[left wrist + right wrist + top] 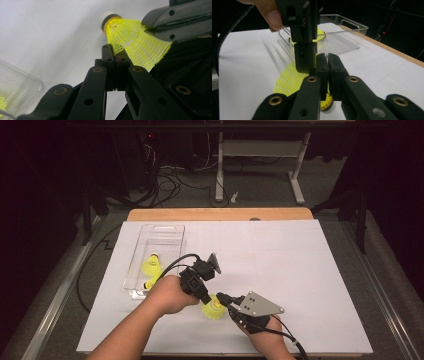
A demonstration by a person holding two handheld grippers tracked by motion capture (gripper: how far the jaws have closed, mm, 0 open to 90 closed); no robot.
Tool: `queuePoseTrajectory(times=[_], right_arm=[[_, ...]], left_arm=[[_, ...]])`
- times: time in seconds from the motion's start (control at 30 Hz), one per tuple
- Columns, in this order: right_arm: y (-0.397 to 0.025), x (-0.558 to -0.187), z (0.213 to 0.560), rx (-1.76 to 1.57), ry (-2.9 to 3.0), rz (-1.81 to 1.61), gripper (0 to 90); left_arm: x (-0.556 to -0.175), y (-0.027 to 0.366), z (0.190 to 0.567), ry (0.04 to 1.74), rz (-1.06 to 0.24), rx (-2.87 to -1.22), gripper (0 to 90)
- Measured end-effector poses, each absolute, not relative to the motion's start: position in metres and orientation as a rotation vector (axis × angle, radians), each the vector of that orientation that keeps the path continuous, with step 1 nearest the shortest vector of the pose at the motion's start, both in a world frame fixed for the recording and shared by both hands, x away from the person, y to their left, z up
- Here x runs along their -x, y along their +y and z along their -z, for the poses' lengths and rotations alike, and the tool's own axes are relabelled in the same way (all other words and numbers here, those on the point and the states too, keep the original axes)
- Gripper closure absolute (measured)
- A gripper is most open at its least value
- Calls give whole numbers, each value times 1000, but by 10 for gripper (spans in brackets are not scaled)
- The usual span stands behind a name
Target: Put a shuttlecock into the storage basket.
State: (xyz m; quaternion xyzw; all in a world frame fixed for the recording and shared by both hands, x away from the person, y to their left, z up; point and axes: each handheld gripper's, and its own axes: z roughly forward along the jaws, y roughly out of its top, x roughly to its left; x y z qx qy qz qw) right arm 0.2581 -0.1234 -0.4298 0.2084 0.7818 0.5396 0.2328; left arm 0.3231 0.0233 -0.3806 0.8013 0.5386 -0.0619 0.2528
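Note:
A yellow shuttlecock (212, 308) with a white cork (107, 18) is held just over the white table sheet near the front middle. My left gripper (206, 298) comes down on it from the upper left and is shut on the mesh skirt (135, 42); its jaw tips (115, 51) pinch the skirt's edge. My right gripper (223, 300), with the grey plate (257, 305) on top, reaches in from the right and is also shut on the skirt. In the right gripper view its jaws (327, 60) are closed over yellow mesh (288, 78), and the left gripper (305, 58) hangs right in front.
A clear plastic tray (172, 232) lies at the left of the sheet, holding two more yellow shuttlecocks (151, 265) (149, 283). The tray (352, 25) stands just beyond both grippers. Open white sheet (300, 270) stretches to the right; a wooden table edge (220, 214) runs along the back.

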Motion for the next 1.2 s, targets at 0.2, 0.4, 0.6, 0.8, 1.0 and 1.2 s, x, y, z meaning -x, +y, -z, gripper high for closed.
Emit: queuePoseTrajectory(times=[0.2,0.4,0.6,0.8,1.0,1.2], right_arm=[[-125,-258,428,-577,2156,-1532,696],[-128,-260,428,-637,2160,-1569,577],[-133,-261,428,-674,2156,-1587,460],[-143,-261,428,-674,2149,-1558,351],[-157,-266,431,-751,2124,-1528,225],[-175,-265,434,-778,2109,-1462,160]], left_arm=[[-326,27,381,1479,169,-2168,892],[-330,34,382,1503,148,-2147,891],[-331,42,383,1507,106,-2125,890],[-334,54,387,1532,108,-2121,891],[-335,62,389,1560,100,-2099,890],[-336,70,390,1568,94,-2082,890]])
